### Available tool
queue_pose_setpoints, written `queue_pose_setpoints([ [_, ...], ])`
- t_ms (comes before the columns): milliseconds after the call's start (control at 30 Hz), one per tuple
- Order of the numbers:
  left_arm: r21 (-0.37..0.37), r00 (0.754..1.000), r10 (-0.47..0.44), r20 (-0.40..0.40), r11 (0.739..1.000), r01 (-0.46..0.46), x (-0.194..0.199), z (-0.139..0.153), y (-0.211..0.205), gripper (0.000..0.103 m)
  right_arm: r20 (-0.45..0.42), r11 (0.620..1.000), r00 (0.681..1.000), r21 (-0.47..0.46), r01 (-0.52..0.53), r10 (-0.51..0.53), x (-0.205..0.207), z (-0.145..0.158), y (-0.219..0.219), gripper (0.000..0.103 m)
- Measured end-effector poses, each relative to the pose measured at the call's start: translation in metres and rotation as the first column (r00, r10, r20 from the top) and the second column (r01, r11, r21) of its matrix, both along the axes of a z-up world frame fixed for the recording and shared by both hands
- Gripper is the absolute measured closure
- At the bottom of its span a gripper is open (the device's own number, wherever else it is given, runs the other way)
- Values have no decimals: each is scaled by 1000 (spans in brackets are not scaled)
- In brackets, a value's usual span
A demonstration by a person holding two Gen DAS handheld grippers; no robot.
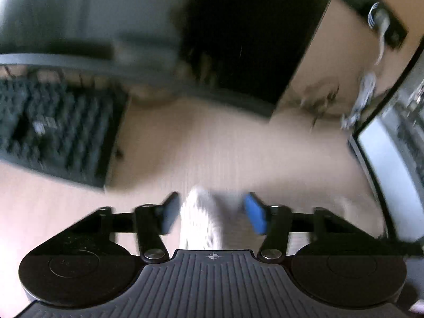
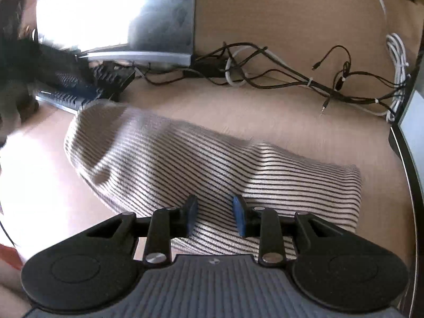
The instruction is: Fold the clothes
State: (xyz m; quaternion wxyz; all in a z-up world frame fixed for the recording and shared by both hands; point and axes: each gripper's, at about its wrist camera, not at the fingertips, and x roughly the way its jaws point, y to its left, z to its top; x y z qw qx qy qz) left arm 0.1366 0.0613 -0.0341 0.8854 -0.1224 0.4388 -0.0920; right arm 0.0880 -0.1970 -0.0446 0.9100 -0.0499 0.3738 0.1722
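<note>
On the tan desk (image 2: 278, 122) lies the striped garment (image 2: 212, 164), doubled over with its far-left end humped, perhaps mid-fold or just laid down. Right gripper (image 2: 215, 218) hovers over its near edge, jaws apart and empty. Left gripper (image 1: 209, 216) is blurred, jaws spread around pale cloth without pinching it; keyboard (image 1: 53, 129) and cables (image 2: 291, 79) sit beyond.

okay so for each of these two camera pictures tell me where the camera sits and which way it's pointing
Left wrist: sits behind the left gripper, tilted down at the desk, blurred; open blue-padded fingers straddle a strip of pale cloth, keyboard beyond.
Right wrist: sits behind the right gripper, facing cables along the desk's back; open fingers over the striped garment.
Shared: the beige desk; likely the same garment.
</note>
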Motion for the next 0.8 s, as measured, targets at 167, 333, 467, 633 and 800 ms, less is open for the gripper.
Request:
queue_pose_setpoints([
  [167, -8, 996, -57, -71, 998, 57, -8, -21, -8, 51, 63, 979, 979, 76, 190, -195, 6, 32, -43, 40],
  [333, -49, 994, -59, -95, 997, 54, -13, -27, -8, 46, -142, 926, 941, 183, 330, -308, 30, 4, -86, 29],
  [467, -80, 994, -72, -85, 995, 66, -7, -28, -2, 48, -203, 910, 936, 247, 332, -286, 22, -20, -77, 44],
  [633, 52, 997, -63, 39, 997, 61, 32, -10, -8, 56, -136, 911, 949, 270, 310, -283, 51, 9, -57, 72],
  [800, 57, 995, -83, 60, 995, 80, 19, -11, -8, 61, -57, 922, 966, 286, 260, -254, 60, 35, -54, 75],
])
